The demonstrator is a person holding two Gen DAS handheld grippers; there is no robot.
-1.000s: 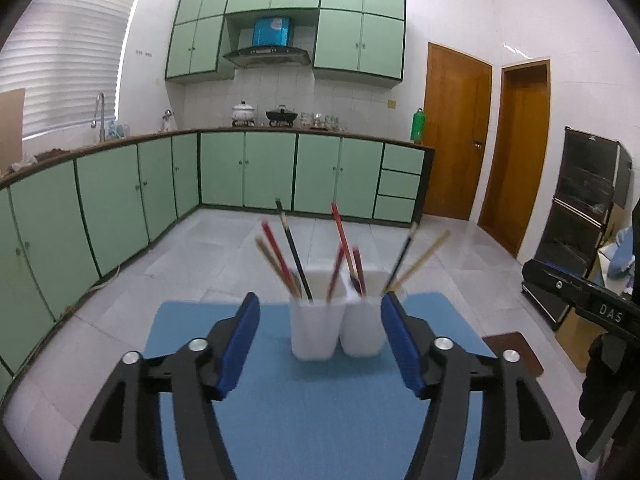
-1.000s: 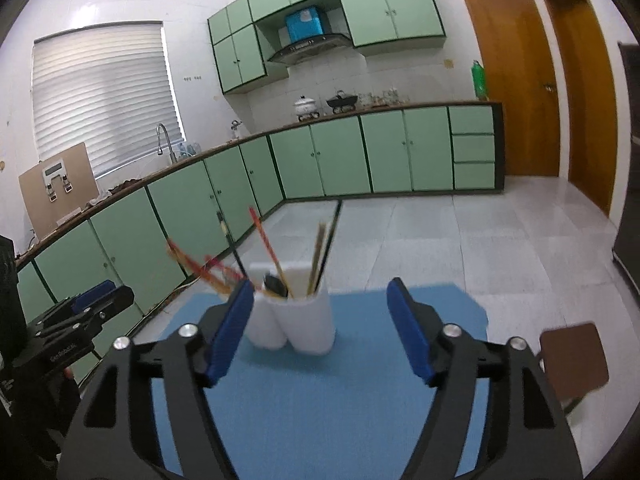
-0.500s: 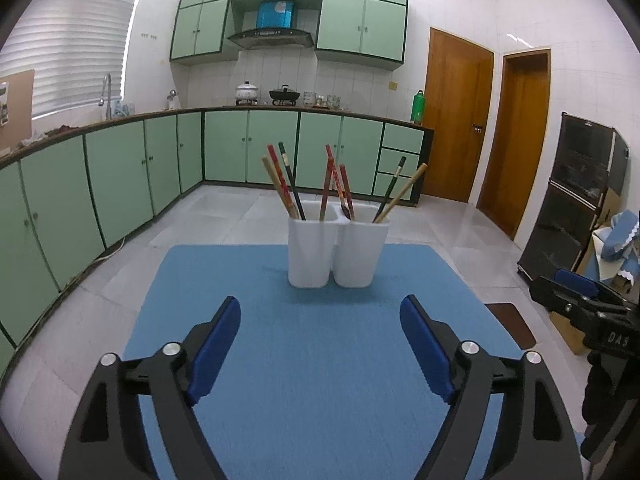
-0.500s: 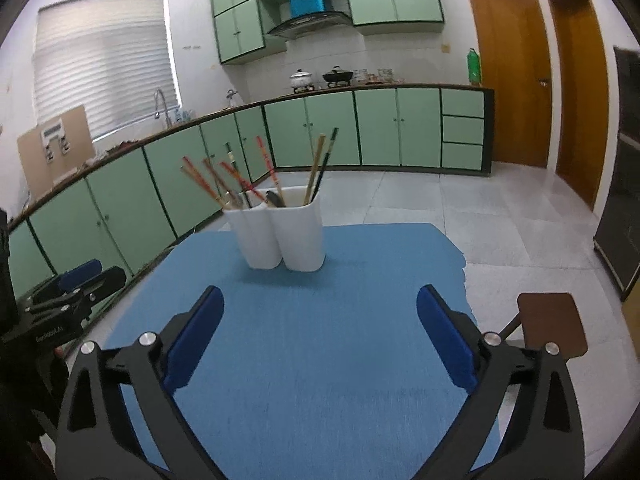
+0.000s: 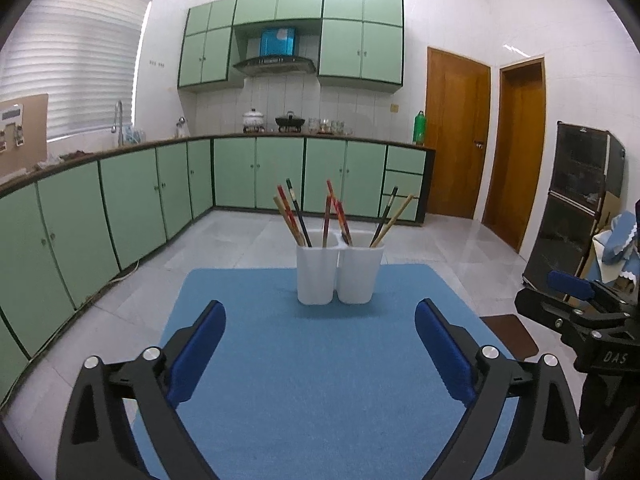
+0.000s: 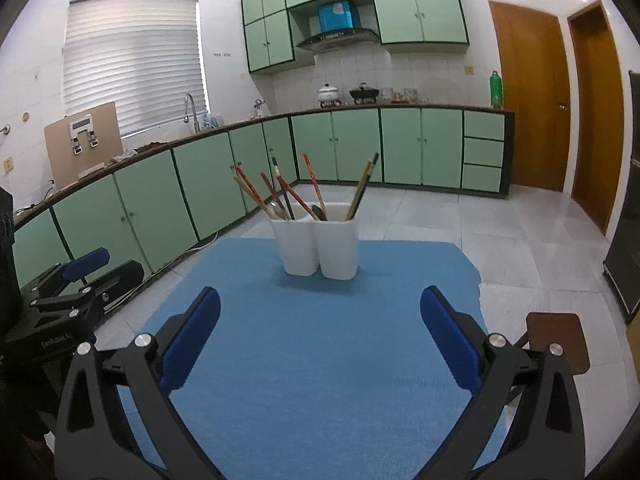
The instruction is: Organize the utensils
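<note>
Two white utensil holders [image 5: 340, 272] stand side by side, touching, at the far end of a blue mat [image 5: 320, 380]. Red, black and wooden chopsticks [image 5: 296, 216] lean out of both. My left gripper [image 5: 320, 312] hangs over the mat short of the holders, its jaws opening wide with nothing between them. In the right wrist view the same holders [image 6: 320, 248] show a dark spoon head [image 6: 318, 212] among the sticks. My right gripper [image 6: 320, 296] is also back from them, open and empty.
A brown stool [image 6: 556, 340] stands just off the mat's right edge. A blue pad of the right gripper [image 5: 570, 284] shows at the right of the left wrist view. Green floor cabinets [image 6: 160, 200] line the left and back walls; a black cabinet [image 5: 580, 208] stands on the right.
Both grippers have drawn back from the holders, which now look smaller and farther off. Both pairs of jaws have spread wider. The holders and chopsticks have stayed put.
</note>
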